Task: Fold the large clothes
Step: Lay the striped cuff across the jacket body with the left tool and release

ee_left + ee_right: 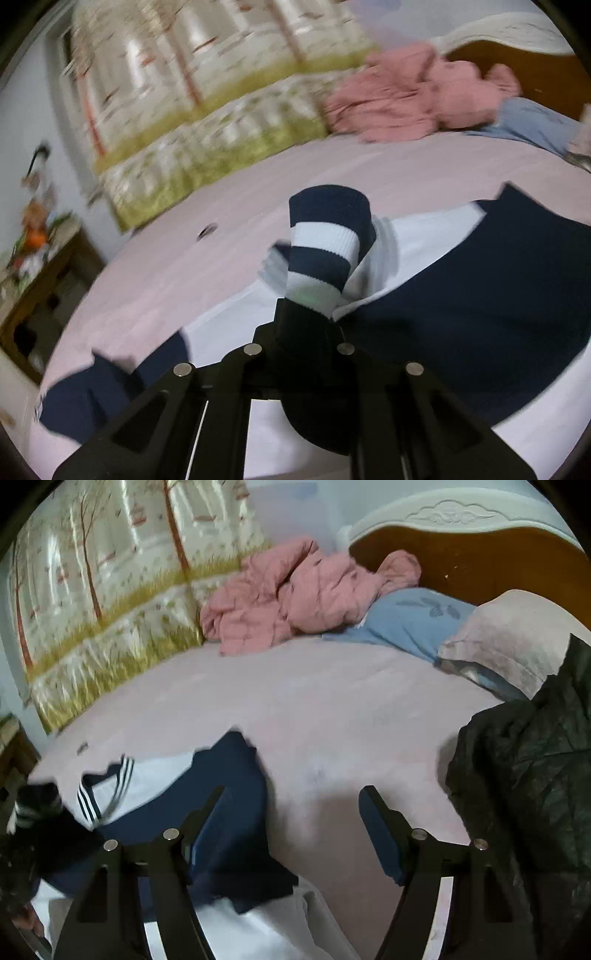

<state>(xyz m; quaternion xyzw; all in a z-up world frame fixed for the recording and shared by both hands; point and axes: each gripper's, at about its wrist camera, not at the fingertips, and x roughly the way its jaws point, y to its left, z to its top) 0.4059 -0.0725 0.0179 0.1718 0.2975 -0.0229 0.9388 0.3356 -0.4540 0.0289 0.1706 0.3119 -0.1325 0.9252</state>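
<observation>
A navy and white jacket [480, 317] lies spread on the pink bed sheet [229, 221]. My left gripper [308, 319] is shut on its sleeve, and the navy-and-white striped cuff [327, 236] sticks up past the fingertips. In the right wrist view the same jacket [229, 812] lies at lower left, its striped collar [92, 805] showing and the held cuff [35, 806] at the far left edge. My right gripper [291, 808] stands open just above the bed. Its left finger [207, 812] is over the navy cloth and its right finger [376, 823] over bare sheet. Nothing is between them.
A crumpled pink quilt [295, 598], a blue pillow [410, 624] and a pale pillow [517, 635] lie by the wooden headboard [480, 557]. A black garment [528, 775] is heaped at the right. A padded tree-print wall panel [103, 602] lines the far side. A wooden side table [44, 280] stands left.
</observation>
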